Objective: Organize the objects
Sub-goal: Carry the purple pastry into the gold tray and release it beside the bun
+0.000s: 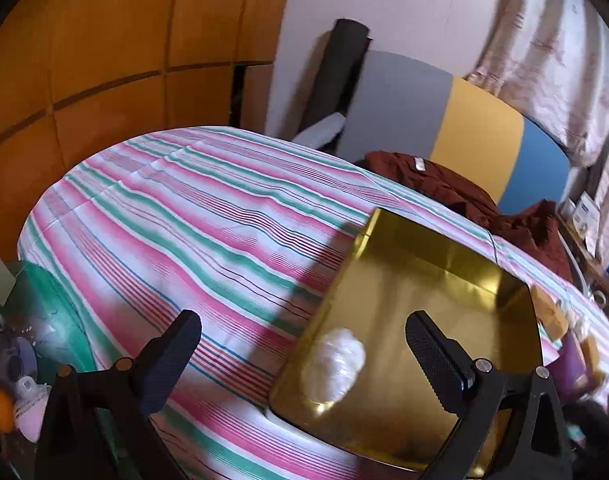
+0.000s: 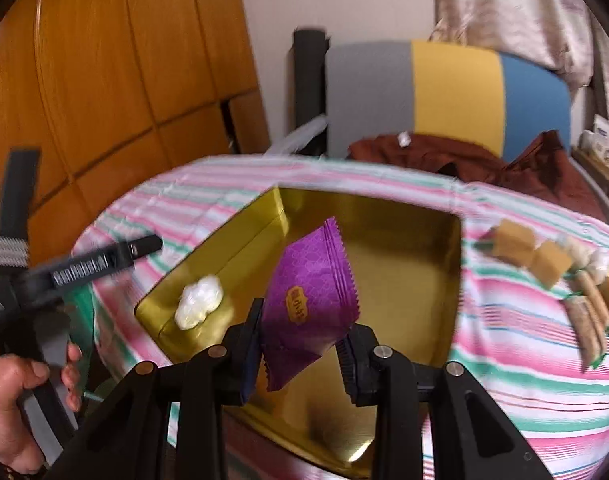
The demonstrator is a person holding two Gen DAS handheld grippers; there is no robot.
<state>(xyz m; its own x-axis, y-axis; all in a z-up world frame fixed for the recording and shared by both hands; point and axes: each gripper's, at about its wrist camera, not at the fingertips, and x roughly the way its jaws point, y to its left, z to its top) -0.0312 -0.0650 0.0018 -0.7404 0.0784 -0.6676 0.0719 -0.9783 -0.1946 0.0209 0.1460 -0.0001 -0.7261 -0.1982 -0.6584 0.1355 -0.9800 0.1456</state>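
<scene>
Left wrist view: a striped cloth [image 1: 176, 216] covers the table, with a wooden wall [image 1: 104, 40] behind and a brown garment [image 1: 456, 188] at the far edge. The left gripper [image 1: 304, 340] hovers with fingers wide apart, holding nothing, over the gold tray [image 1: 416, 272], where a white packet [image 1: 336, 364] lies.

Right wrist view: the right gripper [image 2: 300, 340] is clamped on a purple packet [image 2: 308, 300] above the tray [image 2: 404, 220]. Blurred snacks [image 2: 564, 272] lie on the cloth [image 2: 504, 320] to the right.

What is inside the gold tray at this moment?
Inside the gold tray lies one white wrapped sweet. The right gripper holds a purple packet above it, hiding part of the floor.
</scene>
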